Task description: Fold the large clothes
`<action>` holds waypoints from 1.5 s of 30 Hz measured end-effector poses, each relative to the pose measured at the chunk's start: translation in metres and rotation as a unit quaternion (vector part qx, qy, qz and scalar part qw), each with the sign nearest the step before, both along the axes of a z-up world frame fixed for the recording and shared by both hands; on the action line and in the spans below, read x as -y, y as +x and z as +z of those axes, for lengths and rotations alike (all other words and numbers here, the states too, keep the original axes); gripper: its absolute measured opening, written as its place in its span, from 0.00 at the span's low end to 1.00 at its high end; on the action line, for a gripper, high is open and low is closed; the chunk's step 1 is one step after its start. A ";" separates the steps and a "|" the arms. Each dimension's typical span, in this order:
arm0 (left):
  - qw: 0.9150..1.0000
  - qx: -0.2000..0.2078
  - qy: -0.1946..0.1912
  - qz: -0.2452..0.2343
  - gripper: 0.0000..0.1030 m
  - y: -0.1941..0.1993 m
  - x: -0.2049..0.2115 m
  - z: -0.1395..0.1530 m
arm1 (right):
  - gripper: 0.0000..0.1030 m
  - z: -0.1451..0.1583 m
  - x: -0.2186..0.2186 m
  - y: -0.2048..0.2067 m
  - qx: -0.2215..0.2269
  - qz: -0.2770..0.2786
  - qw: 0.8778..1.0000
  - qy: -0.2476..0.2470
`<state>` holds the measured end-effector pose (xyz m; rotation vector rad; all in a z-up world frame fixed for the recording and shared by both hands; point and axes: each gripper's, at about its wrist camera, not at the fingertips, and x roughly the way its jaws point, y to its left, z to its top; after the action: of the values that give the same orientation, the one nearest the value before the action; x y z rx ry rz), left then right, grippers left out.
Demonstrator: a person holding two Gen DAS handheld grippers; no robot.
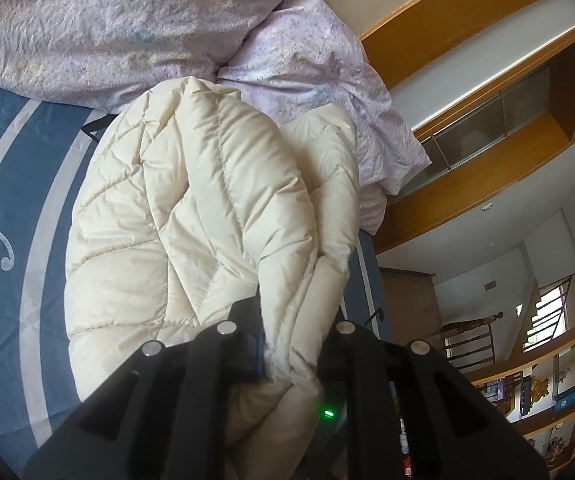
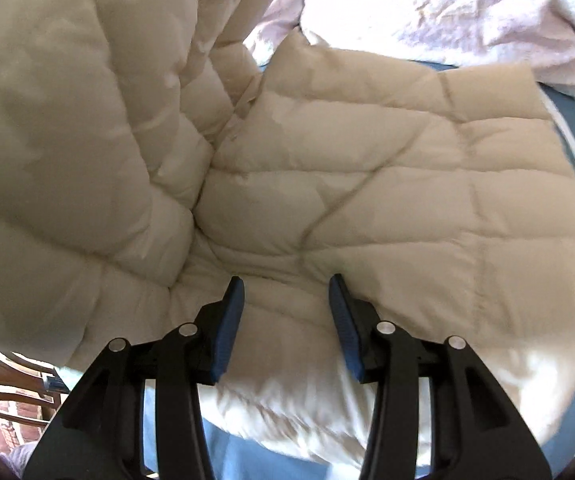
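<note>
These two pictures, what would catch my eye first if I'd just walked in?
A big puffy cream quilted coat fills the middle of both views, lying on a blue bedspread with pale stripes. The left gripper is clamped on a bunched fold of it, while the right gripper hovers open above it. A crumpled lilac duvet sits behind.

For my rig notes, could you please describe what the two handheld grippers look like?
Both are matte black plastic with angular, cut-out linkage arms and round silver pivot pins. The right gripper carries ribbed blue pads on its fingers. The left gripper shows a blue pad too, plus a small green light behind it.
</note>
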<state>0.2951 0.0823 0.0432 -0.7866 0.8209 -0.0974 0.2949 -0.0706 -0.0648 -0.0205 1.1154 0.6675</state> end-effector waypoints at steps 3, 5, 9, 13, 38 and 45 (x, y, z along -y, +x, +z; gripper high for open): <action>1.000 -0.005 0.003 -0.005 0.16 0.004 0.011 -0.004 | 0.45 0.000 0.019 -0.007 0.006 -0.008 1.000 -0.004; 1.000 -0.009 0.006 -0.008 0.16 0.008 0.018 -0.007 | 0.45 0.000 0.033 -0.012 0.006 -0.016 1.000 -0.006; 1.000 -0.021 0.008 -0.018 0.16 0.017 0.034 -0.015 | 0.45 -0.001 0.056 -0.019 0.004 -0.032 0.999 -0.011; 0.999 -0.030 0.012 -0.027 0.17 0.023 0.049 -0.023 | 0.45 -0.001 0.073 -0.029 0.006 -0.043 0.999 -0.020; 0.996 -0.028 0.079 -0.027 0.52 -0.001 0.038 -0.017 | 0.45 -0.017 0.092 -0.043 0.003 -0.064 0.998 -0.019; 0.990 -0.049 0.136 -0.002 0.52 -0.004 0.026 -0.030 | 0.45 -0.023 0.098 -0.033 0.003 -0.062 0.998 -0.014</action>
<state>0.2908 0.0559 0.0136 -0.5357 0.9072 0.0494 0.2623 -0.1686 -0.0874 0.0228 1.1109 0.5414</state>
